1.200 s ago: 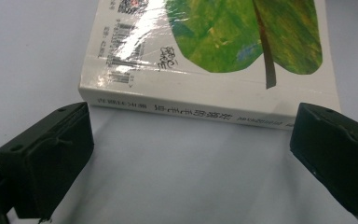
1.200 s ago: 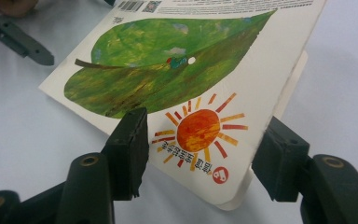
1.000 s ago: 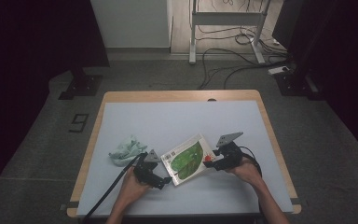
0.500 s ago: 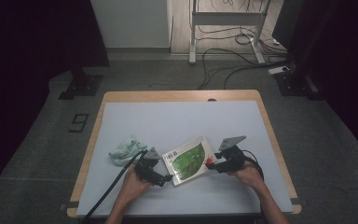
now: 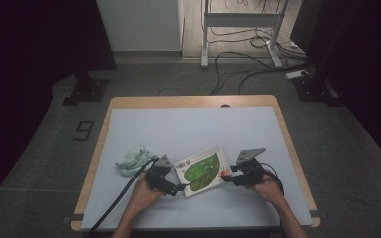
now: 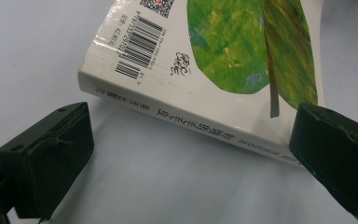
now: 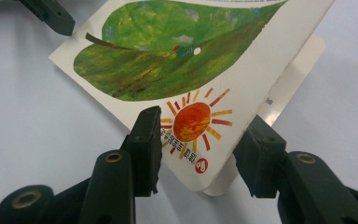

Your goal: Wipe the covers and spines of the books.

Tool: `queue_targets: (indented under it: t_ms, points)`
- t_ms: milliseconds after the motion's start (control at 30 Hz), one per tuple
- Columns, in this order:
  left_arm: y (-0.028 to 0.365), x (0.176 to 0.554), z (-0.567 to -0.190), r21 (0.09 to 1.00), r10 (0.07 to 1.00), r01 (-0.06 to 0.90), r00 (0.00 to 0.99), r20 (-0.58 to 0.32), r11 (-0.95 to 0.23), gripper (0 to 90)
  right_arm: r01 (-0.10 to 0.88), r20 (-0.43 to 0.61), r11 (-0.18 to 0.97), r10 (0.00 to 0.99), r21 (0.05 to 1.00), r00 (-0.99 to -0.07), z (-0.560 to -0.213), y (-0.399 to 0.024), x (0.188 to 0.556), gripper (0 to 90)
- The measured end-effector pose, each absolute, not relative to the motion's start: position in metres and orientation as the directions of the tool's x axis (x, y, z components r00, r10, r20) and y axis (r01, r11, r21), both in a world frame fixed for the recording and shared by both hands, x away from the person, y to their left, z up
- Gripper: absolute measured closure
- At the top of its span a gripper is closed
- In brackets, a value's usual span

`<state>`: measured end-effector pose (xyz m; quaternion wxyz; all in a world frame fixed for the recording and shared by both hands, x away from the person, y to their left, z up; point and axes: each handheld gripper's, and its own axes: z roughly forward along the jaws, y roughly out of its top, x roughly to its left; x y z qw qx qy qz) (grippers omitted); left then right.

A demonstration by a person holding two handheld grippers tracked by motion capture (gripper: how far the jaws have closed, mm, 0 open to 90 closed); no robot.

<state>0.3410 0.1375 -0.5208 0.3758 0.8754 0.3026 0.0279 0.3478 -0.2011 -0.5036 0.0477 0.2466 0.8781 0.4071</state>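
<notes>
From the high view, a book [image 5: 202, 170] with a green leaf on its cover lay flat on the pale tabletop [image 5: 188, 129], near the person's edge and between the two grippers. The left gripper [image 5: 171, 188] sat at the book's near left corner, the right gripper [image 5: 226, 174] at its right edge. A crumpled green cloth [image 5: 132, 160] lay just beside the left gripper's far side, apart from the book.

In the left gripper view, the jaws stood wide apart, with the book's white spine [image 6: 186, 116] running across between them (one jaw just at the spine's end, the other well clear of it).

In the right gripper view, the jaws had just been closing around the book's corner, the one printed with a red sun [image 7: 192, 122]. The cover was lifted off the page below. Whether the pads pressed on it I could not tell.
</notes>
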Motion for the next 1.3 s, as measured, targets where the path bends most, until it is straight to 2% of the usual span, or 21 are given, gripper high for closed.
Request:
queue_targets:
  t_ms: [367,600,700,800,900,1100,1300]
  points:
    - [0.129,0.344,-0.522,0.676,0.536,0.521,0.816,-0.216,-0.522,2.0,0.393,0.111,0.545,0.478,0.741,-0.872,-0.506,-0.203,0.345,53.7]
    - [0.125,0.342,-0.518,0.694,0.524,0.489,0.831,-0.188,-0.527,6.3,0.418,0.149,0.539,0.472,0.731,-0.869,-0.508,-0.206,0.347,53.5]
    - [0.124,0.341,-0.513,0.704,0.523,0.473,0.836,-0.168,-0.530,10.0,0.433,0.175,0.523,0.470,0.734,-0.865,-0.509,-0.209,0.349,50.6]
    - [0.125,0.342,-0.507,0.719,0.532,0.462,0.833,-0.151,-0.519,15.8,0.430,0.161,0.517,0.484,0.740,-0.860,-0.508,-0.209,0.349,47.8]
    - [0.123,0.340,-0.505,0.718,0.536,0.450,0.834,-0.126,-0.531,17.6,0.435,0.150,0.506,0.508,0.745,-0.848,-0.505,-0.209,0.351,46.4]
    - [0.121,0.335,-0.501,0.720,0.531,0.435,0.840,-0.110,-0.540,23.3,0.460,0.129,0.497,0.564,0.735,-0.816,-0.502,-0.204,0.357,35.3]
    - [0.118,0.329,-0.499,0.732,0.512,0.413,0.853,-0.102,-0.542,31.2,0.489,0.152,0.501,0.571,0.714,-0.807,-0.507,-0.199,0.361,32.8]
